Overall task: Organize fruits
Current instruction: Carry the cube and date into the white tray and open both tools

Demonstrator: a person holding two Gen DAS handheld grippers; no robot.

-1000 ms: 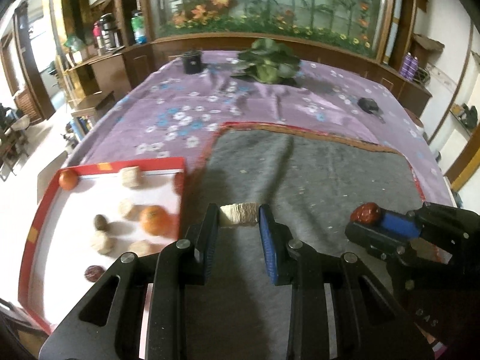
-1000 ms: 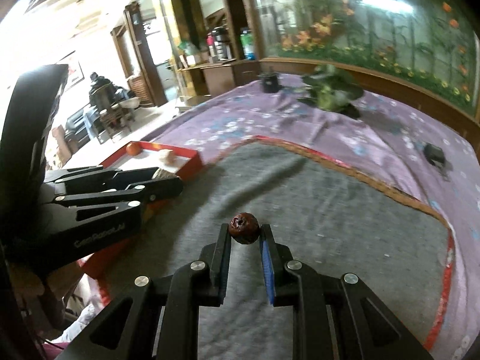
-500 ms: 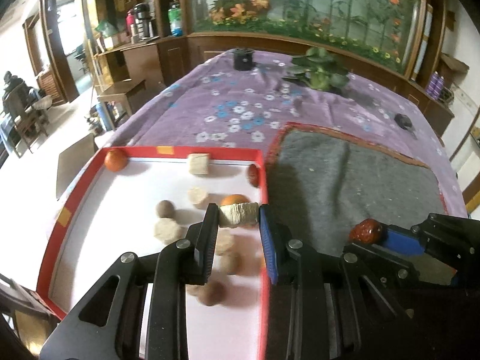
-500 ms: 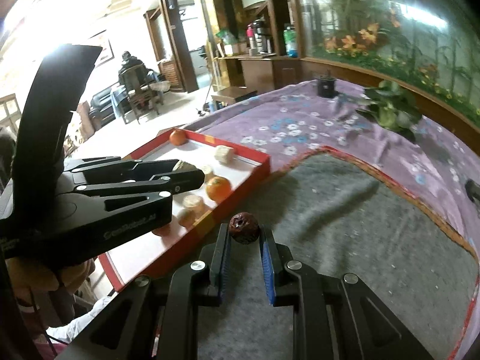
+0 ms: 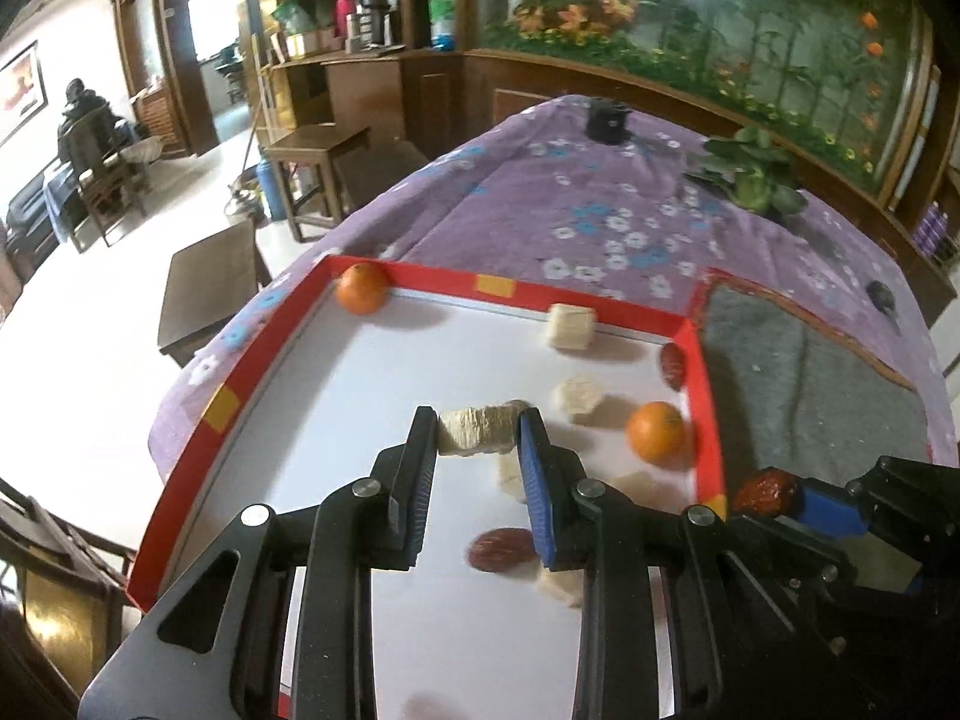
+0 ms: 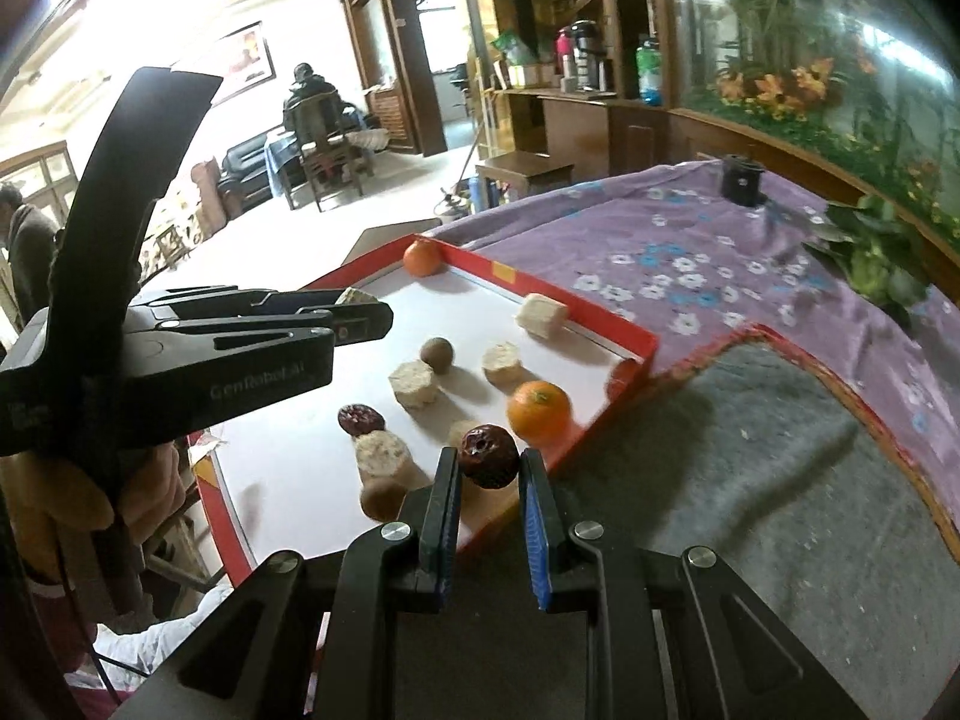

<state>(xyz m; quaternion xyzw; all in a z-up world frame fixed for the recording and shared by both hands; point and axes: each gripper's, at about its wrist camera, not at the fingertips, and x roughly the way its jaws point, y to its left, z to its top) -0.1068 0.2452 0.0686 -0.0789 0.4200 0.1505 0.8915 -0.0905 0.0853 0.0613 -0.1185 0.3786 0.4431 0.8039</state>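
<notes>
Both grippers loaded, over and beside the red-rimmed white tray [image 5: 699,360].

My left gripper [image 5: 478,447] pinches a pale beige ridged chunk [image 5: 477,429] crosswise between its fingertips, held above the tray's white floor. My right gripper [image 6: 489,471] pinches a wrinkled dark red date [image 6: 488,456], hanging at the tray's near red edge, over the grey felt mat [image 6: 750,480] beside it. Lying in the tray: one orange citrus fruit [image 6: 538,411] near the right wall, a second orange [image 6: 423,258] in the far corner, several pale beige chunks, a brown round fruit [image 6: 436,354], and a loose dark red date [image 6: 360,420]. Tray and mat sit on a purple flowered cloth [image 6: 690,252].
</notes>
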